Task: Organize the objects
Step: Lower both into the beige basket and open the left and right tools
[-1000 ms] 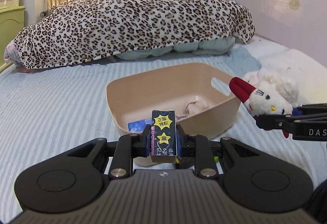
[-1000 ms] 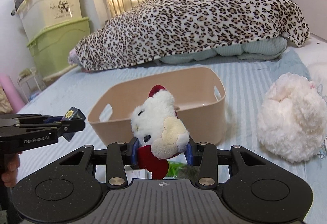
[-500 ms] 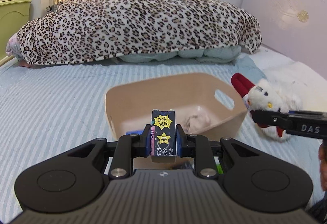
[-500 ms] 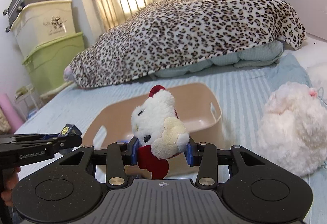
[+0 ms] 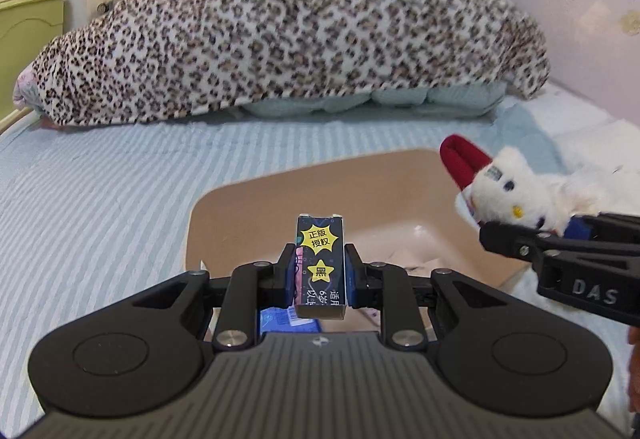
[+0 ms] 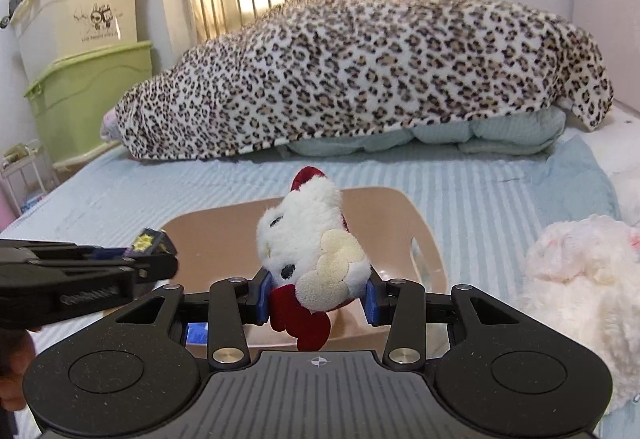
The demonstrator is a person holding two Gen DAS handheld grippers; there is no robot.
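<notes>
My left gripper [image 5: 319,276] clamps one small dark box [image 5: 320,266], upright, over the near rim of the tan bin [image 5: 280,191]. My right gripper [image 6: 316,299] clamps one white plush [image 6: 310,247], also above the bin. Bin contents mostly hidden behind both grippers: one blue card [image 5: 286,321] and a pale crumpled item, unclear. One larger fluffy plush [image 6: 580,295] lies right of the bin, partly cut off. Striped bed [image 5: 100,199] lies open left and beyond; leopard blanket [image 5: 280,39] at far edge.
</notes>
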